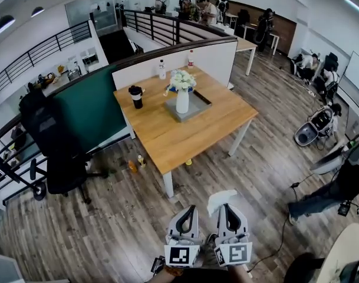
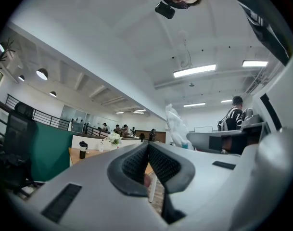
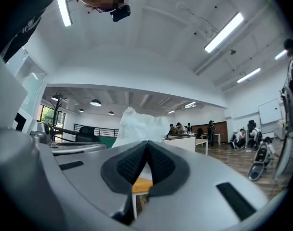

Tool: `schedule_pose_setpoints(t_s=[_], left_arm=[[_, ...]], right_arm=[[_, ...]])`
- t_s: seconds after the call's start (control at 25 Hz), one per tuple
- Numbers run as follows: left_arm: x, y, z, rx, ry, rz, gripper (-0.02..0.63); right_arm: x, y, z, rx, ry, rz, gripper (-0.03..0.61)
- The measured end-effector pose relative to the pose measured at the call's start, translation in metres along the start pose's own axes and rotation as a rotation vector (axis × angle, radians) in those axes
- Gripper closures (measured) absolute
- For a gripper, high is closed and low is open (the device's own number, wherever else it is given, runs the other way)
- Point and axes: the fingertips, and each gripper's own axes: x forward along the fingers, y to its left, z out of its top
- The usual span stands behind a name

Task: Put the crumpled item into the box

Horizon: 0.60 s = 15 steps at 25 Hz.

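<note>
The crumpled item is a white wad of paper or plastic sticking up from my right gripper, which is shut on it low in the head view, over the wood floor. In the right gripper view the white wad rises just past the closed pads of the right gripper. My left gripper hangs beside it, shut with nothing in it; its left gripper view shows the jaws closed and the wad to the right. A shallow grey box lies on the wooden table, well ahead of both grippers.
A white vase of flowers stands in the grey box. A black cup and two bottles are on the table too. A black office chair and a green partition are at left, a stroller and a seated person at right.
</note>
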Motion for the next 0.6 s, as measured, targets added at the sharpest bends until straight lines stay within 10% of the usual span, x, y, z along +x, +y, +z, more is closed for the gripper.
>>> schedule_pose_setpoints(t_s=[0.6], left_arm=[[0.156, -0.073, -0.036, 0.086, 0.058, 0.005, 0.591]], right_arm=[[0.078, -0.156, -0.003, 0.064, -0.054, 0.048, 0.571]])
